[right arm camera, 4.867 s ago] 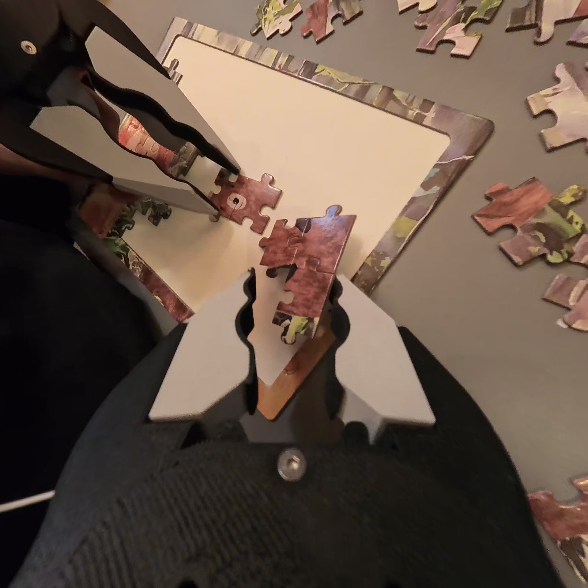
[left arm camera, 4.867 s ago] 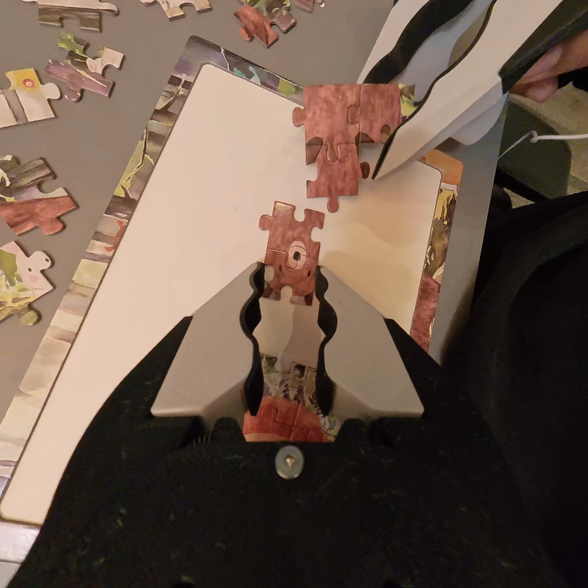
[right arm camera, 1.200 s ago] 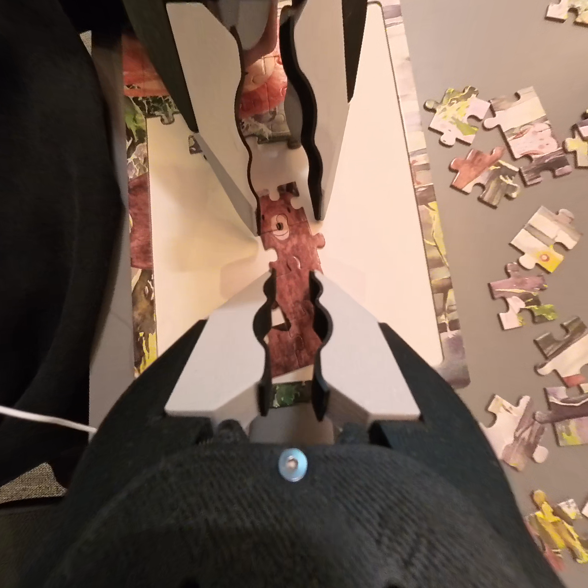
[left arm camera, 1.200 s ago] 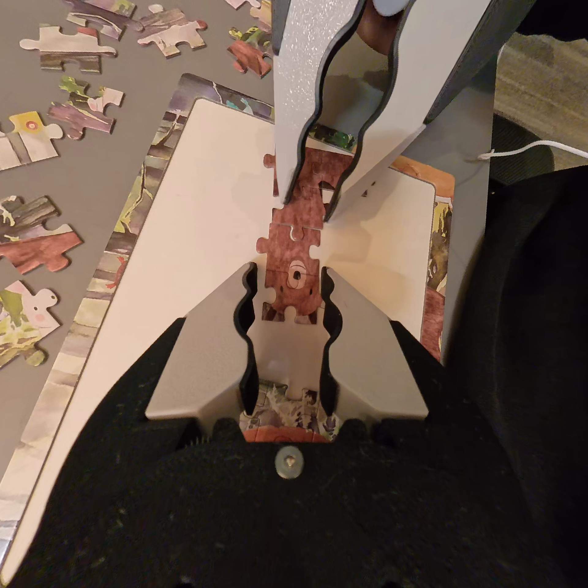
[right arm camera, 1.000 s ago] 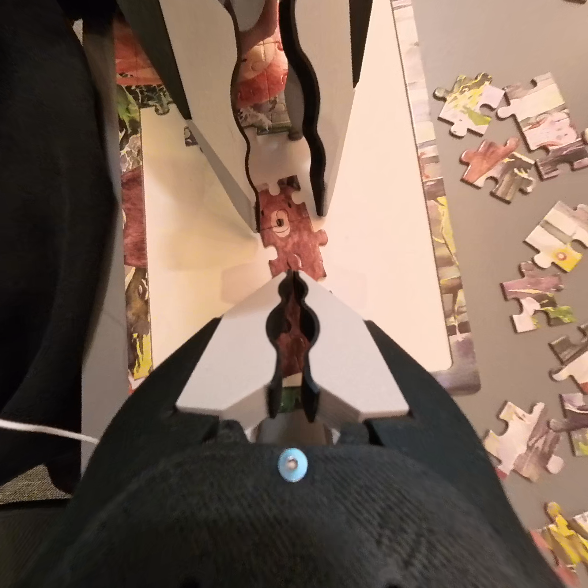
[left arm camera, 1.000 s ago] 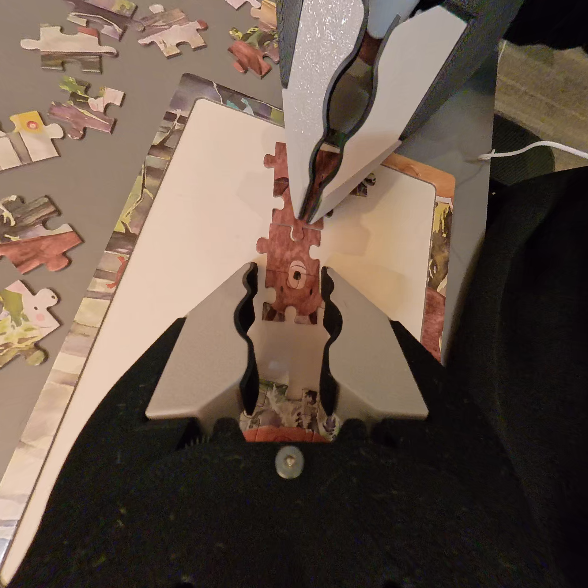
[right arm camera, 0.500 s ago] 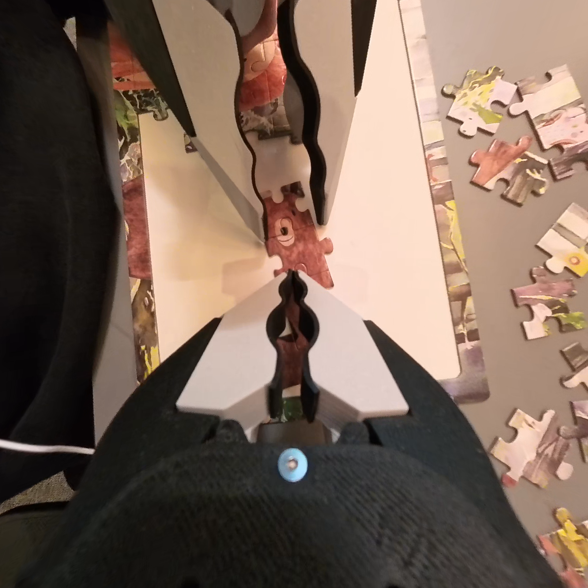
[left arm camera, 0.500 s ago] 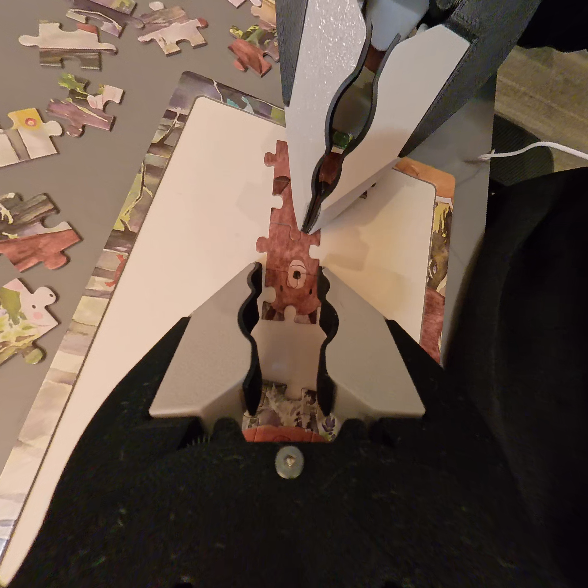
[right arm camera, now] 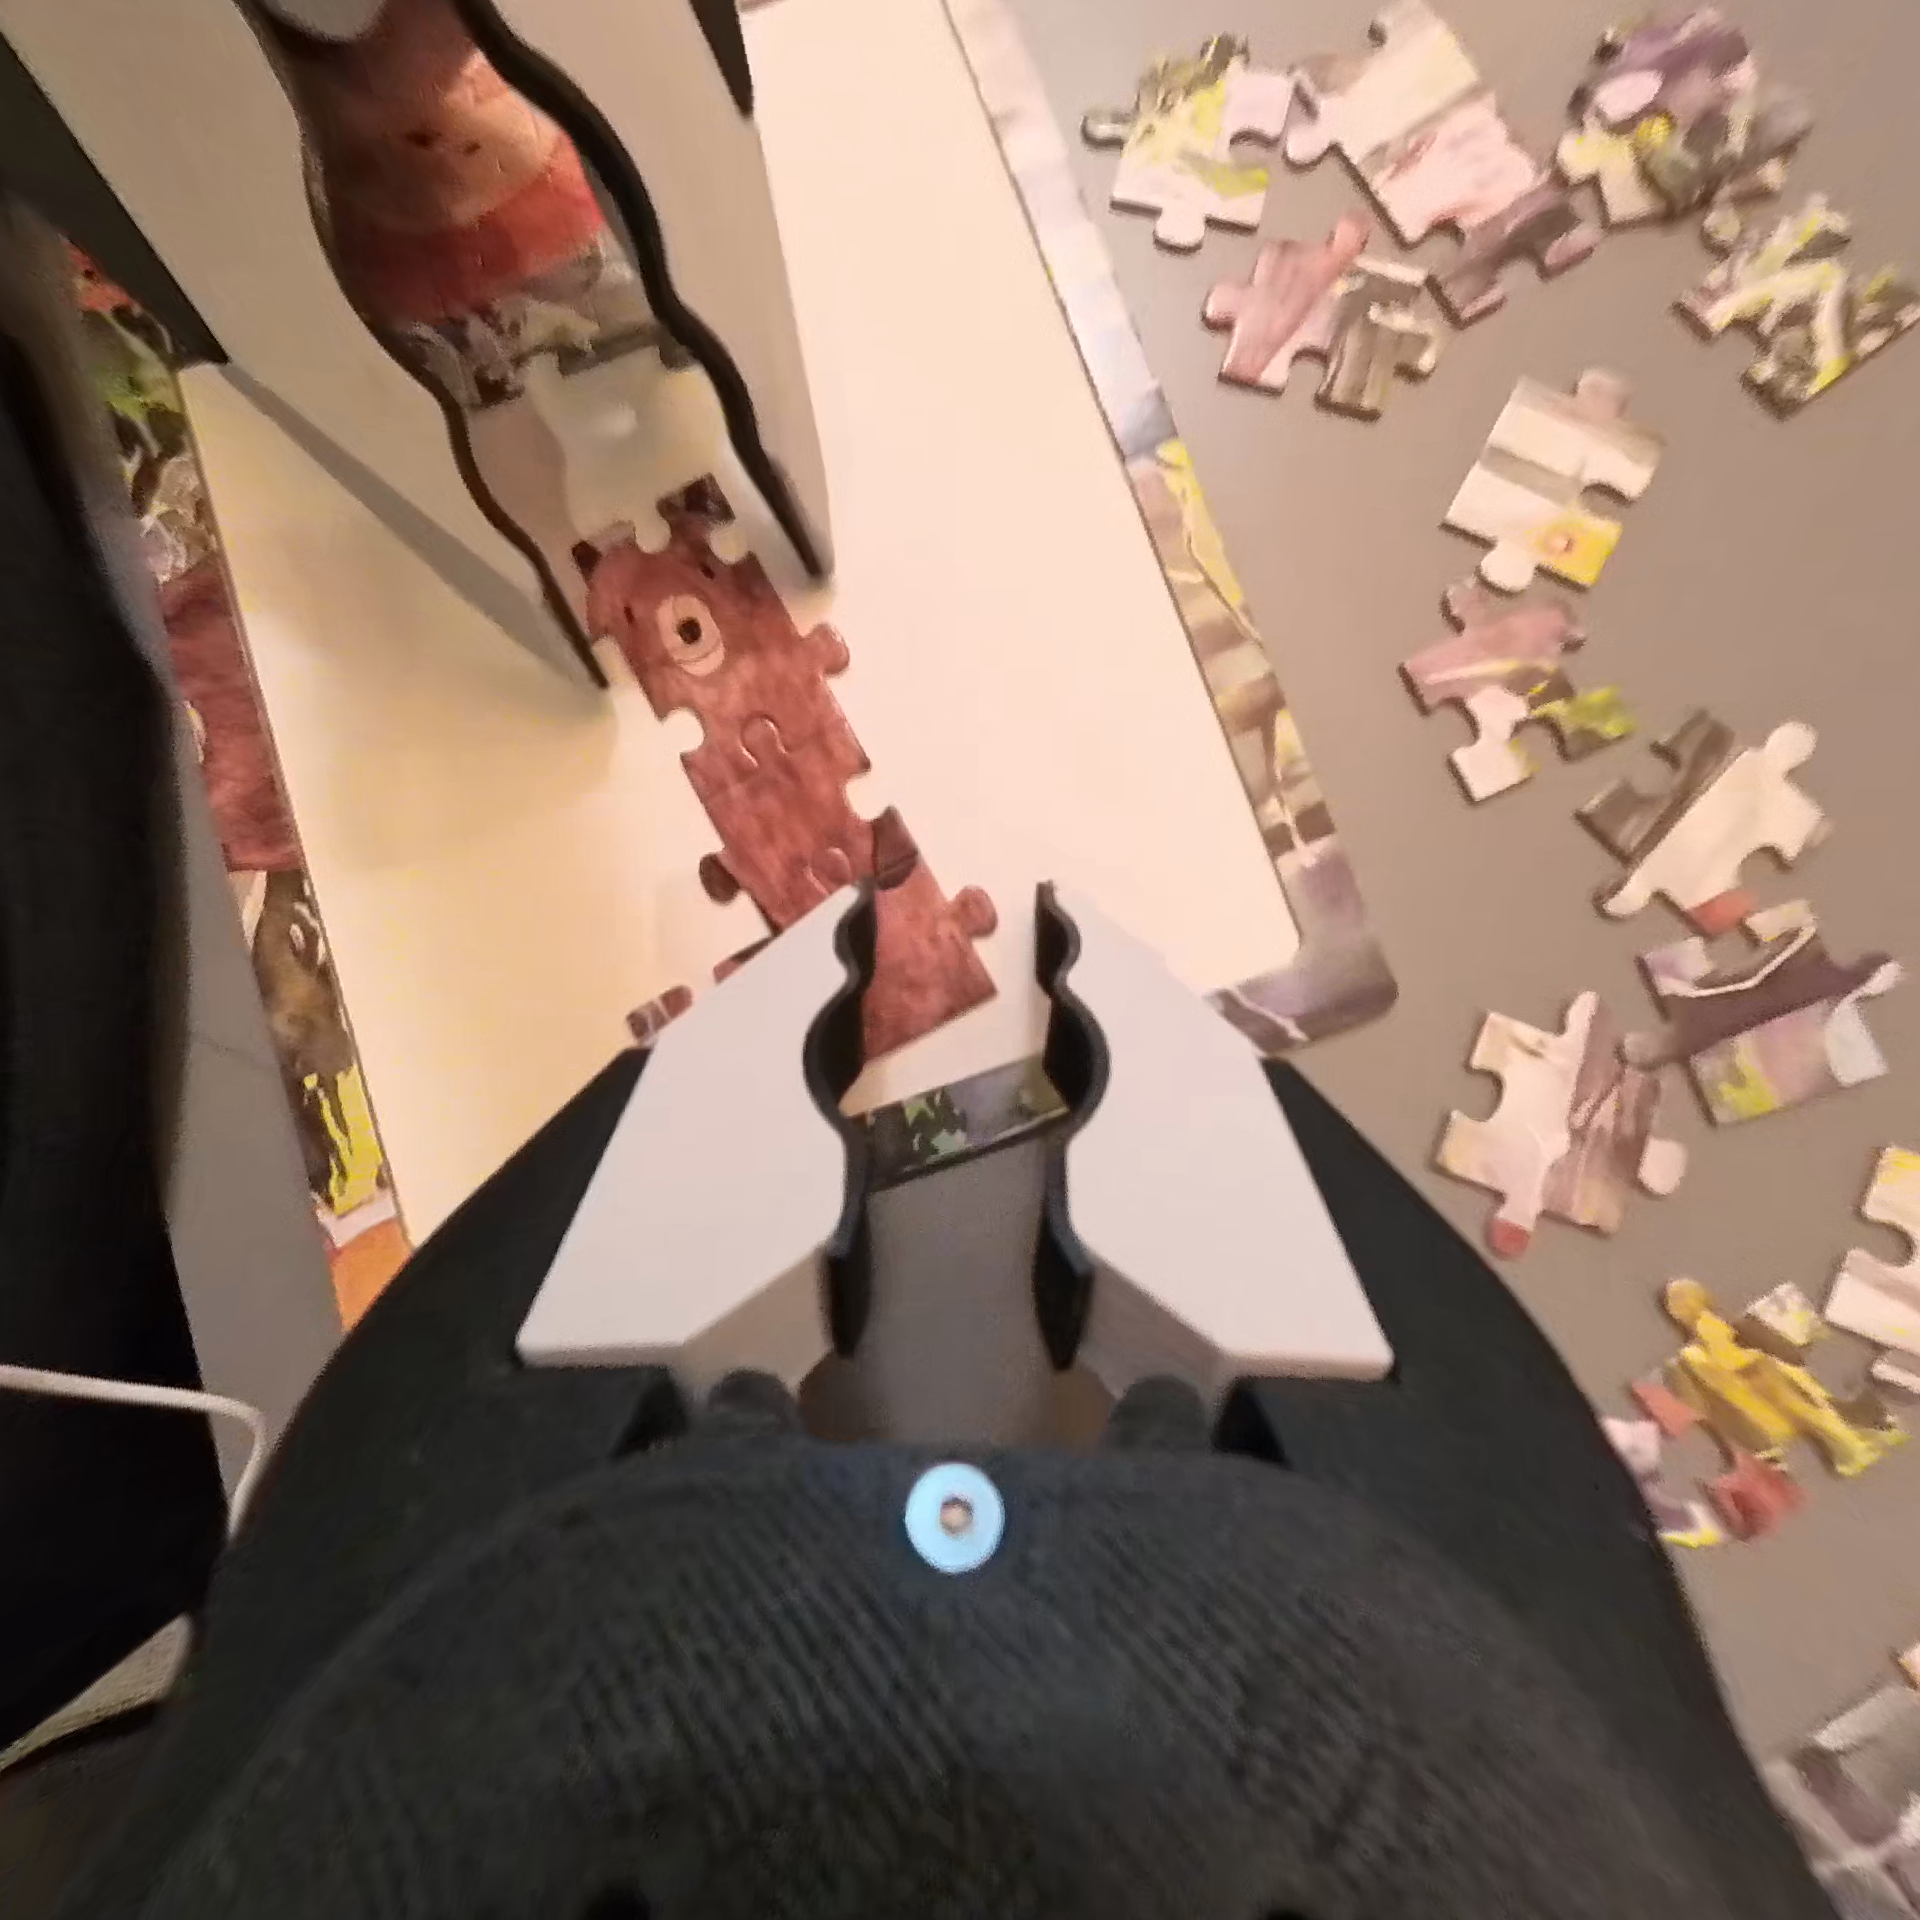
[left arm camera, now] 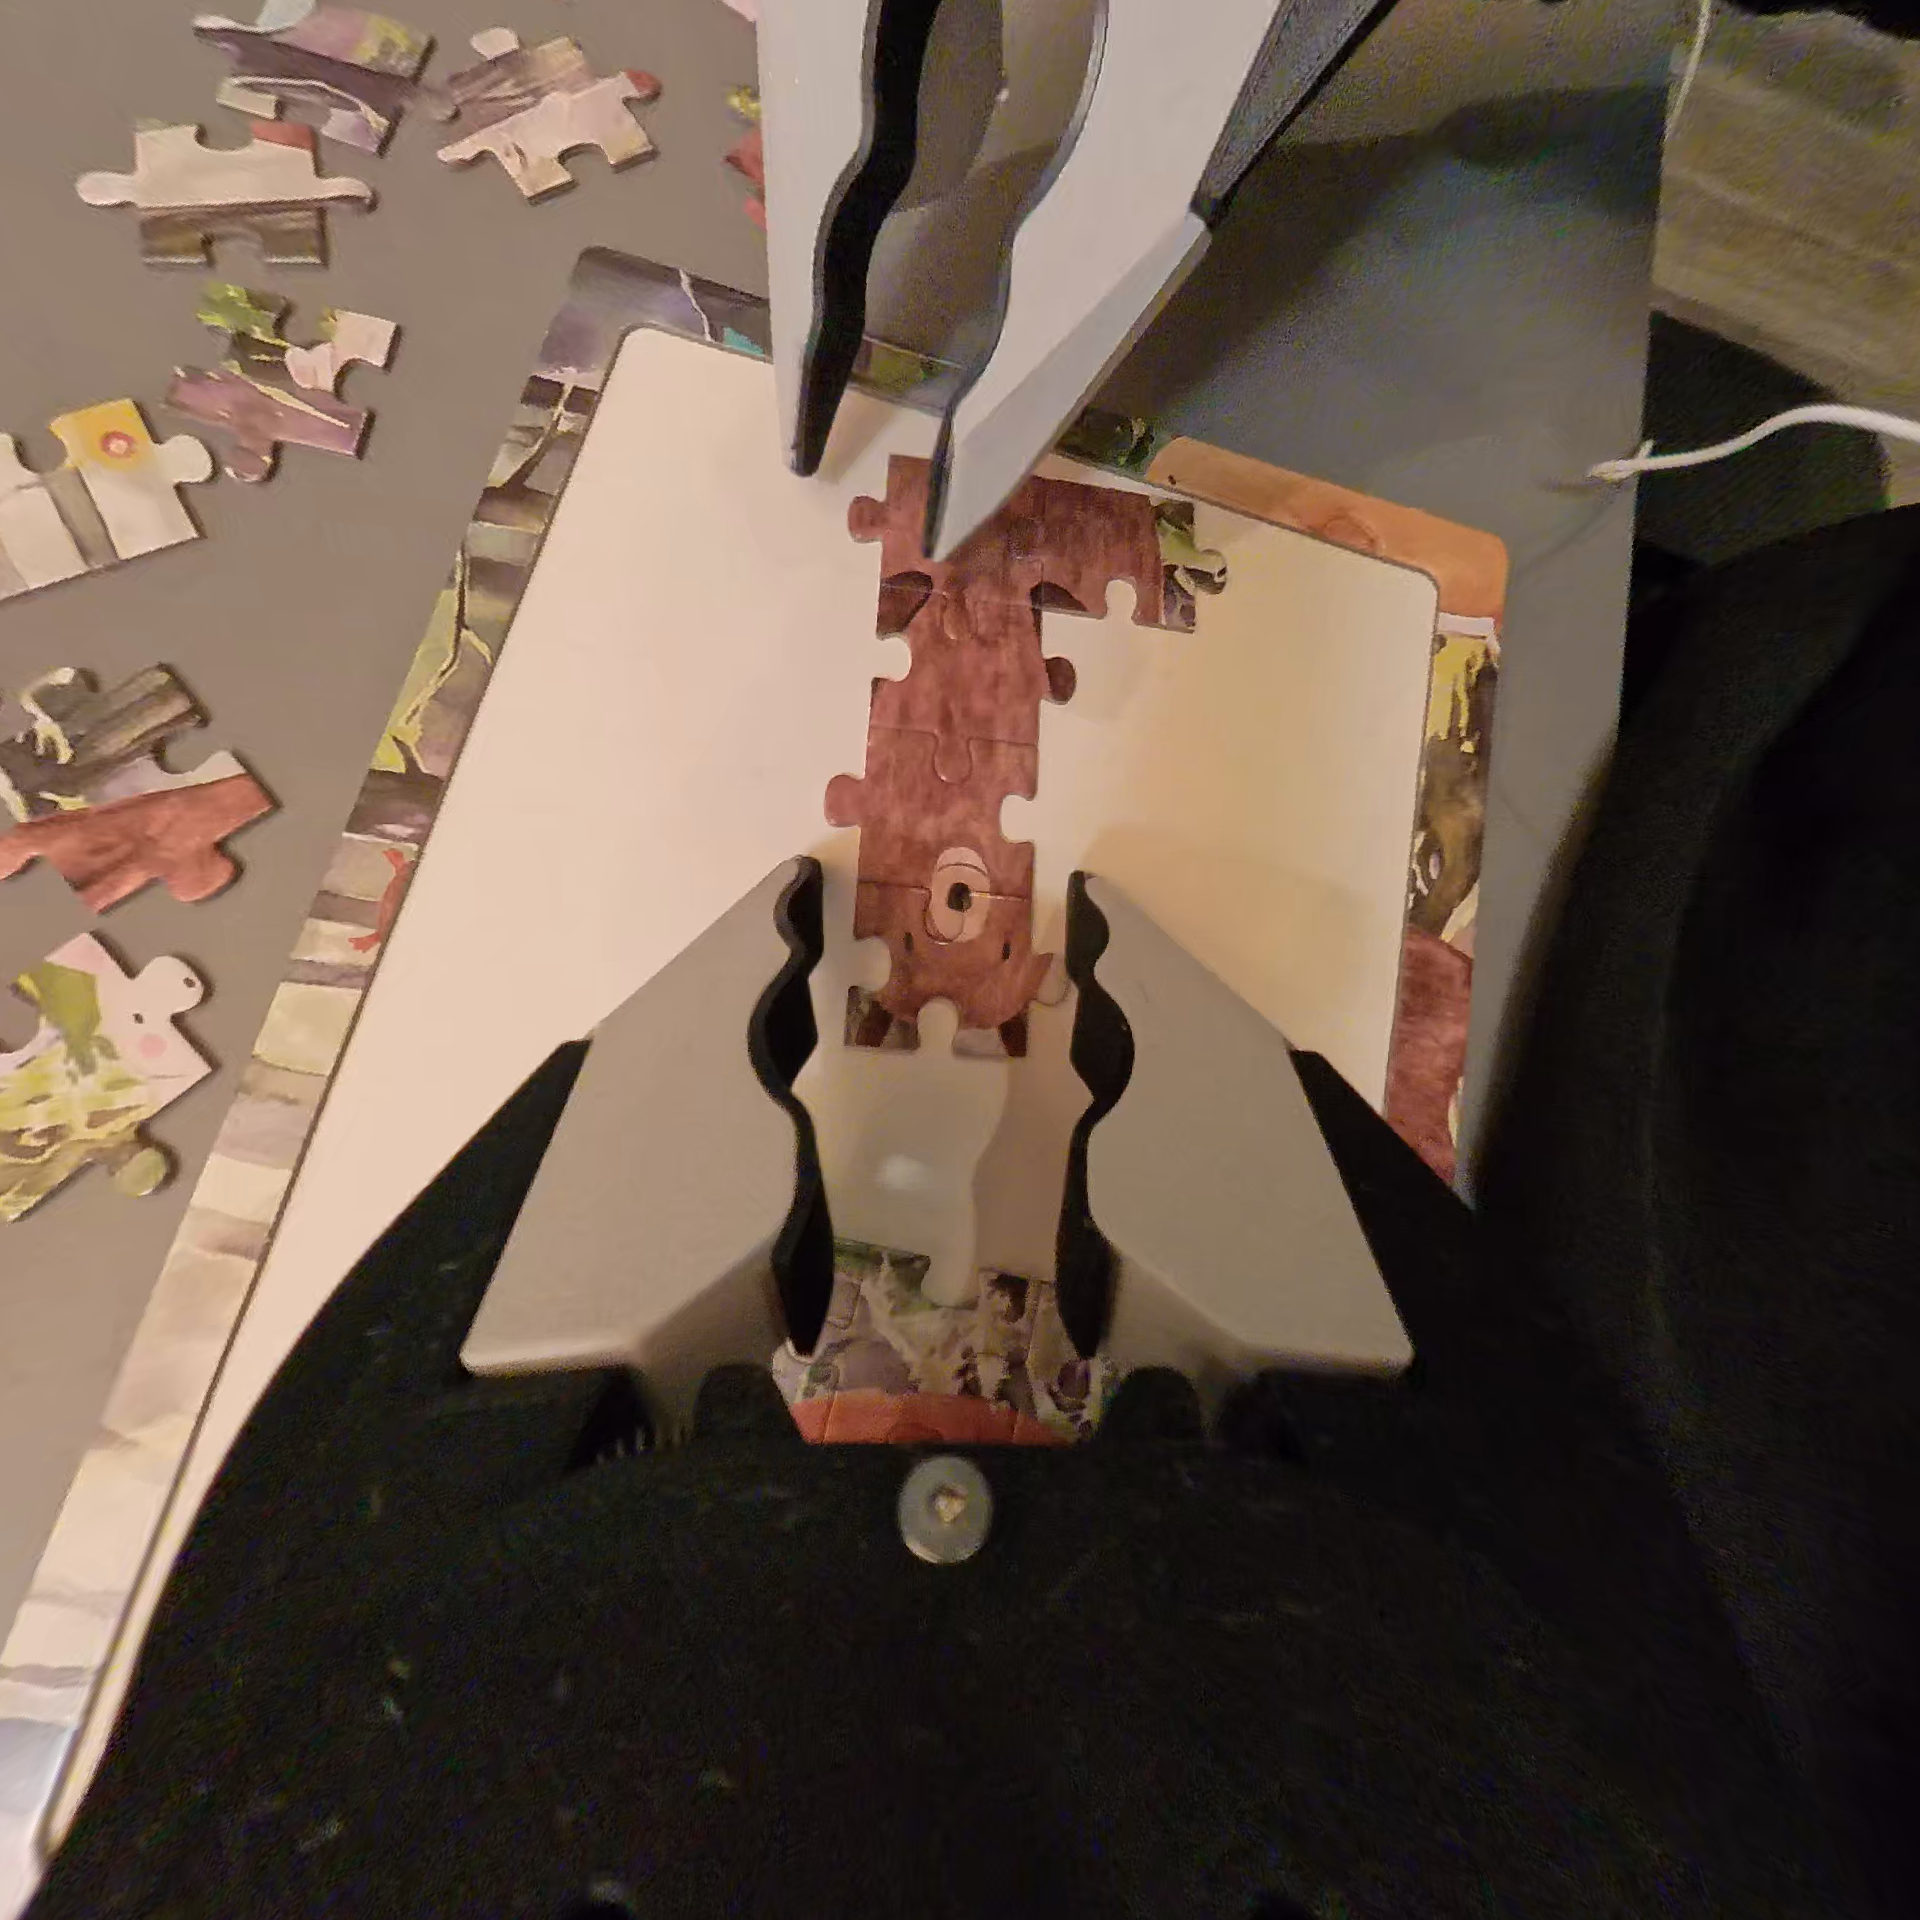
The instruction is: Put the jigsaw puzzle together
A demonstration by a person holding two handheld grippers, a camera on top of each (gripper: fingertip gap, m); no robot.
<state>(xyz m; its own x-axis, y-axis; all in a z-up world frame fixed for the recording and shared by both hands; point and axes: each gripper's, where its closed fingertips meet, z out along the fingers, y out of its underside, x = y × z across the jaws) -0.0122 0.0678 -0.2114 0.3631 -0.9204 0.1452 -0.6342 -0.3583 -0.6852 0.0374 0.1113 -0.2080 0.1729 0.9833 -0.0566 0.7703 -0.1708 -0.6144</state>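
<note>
A strip of joined brown puzzle pieces (left arm camera: pixel 956 727) lies flat on the cream puzzle board (left arm camera: pixel 675 727), one piece bearing an eye. My left gripper (left arm camera: pixel 940 883) is open, its fingertips standing on either side of the strip's near end with small gaps. My right gripper (left arm camera: pixel 873 499) reaches in from the far side, open, tips just over the strip's far end. In the right wrist view the right gripper (right arm camera: pixel 951 899) is open over the end of the strip (right arm camera: pixel 769 748), which runs across the board (right arm camera: pixel 987 623) to the open left gripper (right arm camera: pixel 707 623).
Several loose pieces (left arm camera: pixel 135 821) lie on the grey table left of the board, also shown in the right wrist view (right arm camera: pixel 1538 675). Fitted pieces (left arm camera: pixel 935 1351) fill the board's near edge. A person's dark clothing (left arm camera: pixel 1714 935) and a white cord (left arm camera: pixel 1714 436) are past the table's right edge. Left tips to right tips: about 7 cm.
The two brown groups were brought together into one strip. The right gripper, shut with its tips on the joint half a second ago, has opened and drawn back to the strip's far end. The left fingers widened slightly.
</note>
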